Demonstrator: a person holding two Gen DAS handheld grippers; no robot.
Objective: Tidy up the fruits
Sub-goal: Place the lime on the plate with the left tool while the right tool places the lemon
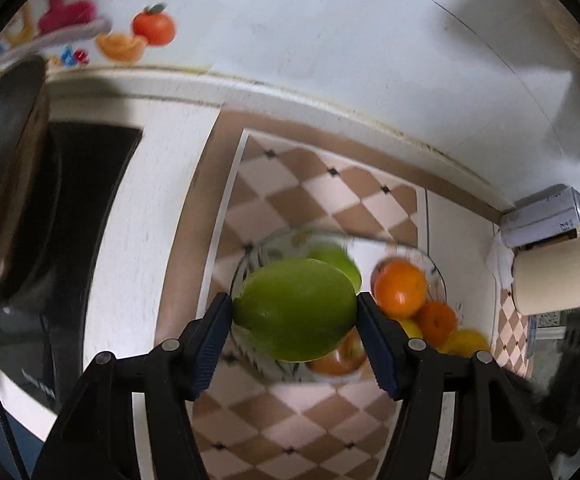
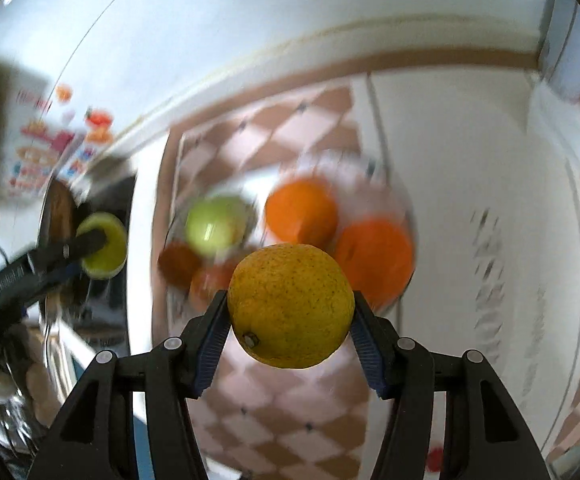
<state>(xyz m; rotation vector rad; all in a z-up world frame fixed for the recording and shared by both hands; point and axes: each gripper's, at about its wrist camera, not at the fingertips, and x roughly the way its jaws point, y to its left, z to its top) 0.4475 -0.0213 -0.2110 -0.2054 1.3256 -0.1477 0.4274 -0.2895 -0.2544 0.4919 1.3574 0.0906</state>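
The left gripper (image 1: 295, 320) has its two blue ribbed pads pressed on either side of a smooth green round fruit (image 1: 294, 309), partway closed around it and holding it clear above the clear glass bowl (image 1: 438, 276). In the left wrist view that bowl sits on a brown-and-cream diamond-patterned mat (image 1: 322, 184) and holds a second green fruit (image 1: 340, 260), two oranges (image 1: 400, 286) and yellow fruit (image 1: 464, 340) at its near edge. This view alone shows a dark round pan (image 1: 6, 184) at the left, a fruit-printed sticker (image 1: 146, 36) on the white wall, and a silver can (image 1: 542, 216) and paper roll (image 1: 550, 280) at the right.

The right gripper (image 2: 290, 320) likewise grips a speckled yellow-orange citrus fruit (image 2: 290, 306), its pads tight on both sides, above the same mat (image 2: 274, 128). Behind it, blurred, lie a pale green apple-like fruit (image 2: 216, 224), two oranges (image 2: 302, 210) and reddish fruit (image 2: 178, 260). Only this view shows the other gripper from the side, at the far left, with the green fruit (image 2: 104, 246) held at its tip.
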